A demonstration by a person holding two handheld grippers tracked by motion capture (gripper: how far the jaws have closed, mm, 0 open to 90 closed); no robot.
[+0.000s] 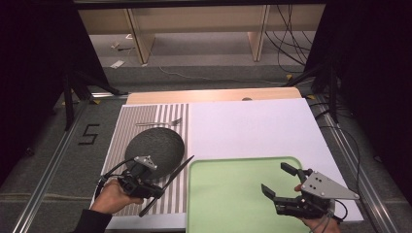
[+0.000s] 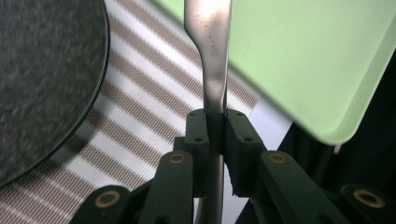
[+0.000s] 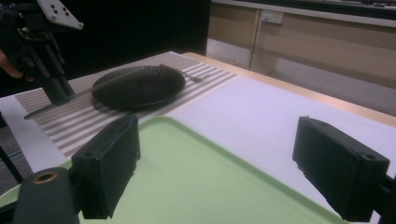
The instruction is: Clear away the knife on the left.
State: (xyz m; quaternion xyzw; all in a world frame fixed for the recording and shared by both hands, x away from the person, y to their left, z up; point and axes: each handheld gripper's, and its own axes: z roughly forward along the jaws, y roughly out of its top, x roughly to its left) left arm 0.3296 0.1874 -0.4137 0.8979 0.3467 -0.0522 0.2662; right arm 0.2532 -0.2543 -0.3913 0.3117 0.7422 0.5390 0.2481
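Left gripper (image 1: 154,190): jaws clamped on knife (image 1: 167,185) mid-length.
Knife: beside green tray (image 1: 228,204)'s left edge, long axis diagonal, far end toward tray's far-left corner.
Right gripper (image 1: 276,180): jaws wide apart, empty, over tray.

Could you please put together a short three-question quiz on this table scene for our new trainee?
1. True or false: the right gripper is clamped on the green tray.
2. What does the left gripper hold?
A. a fork
B. a flat metal utensil
C. the dark plate
3. On what does the dark plate rest?

Key: 1. False, its jaws stand open above the tray. 2. B, the metal utensil. 3. The striped placemat.
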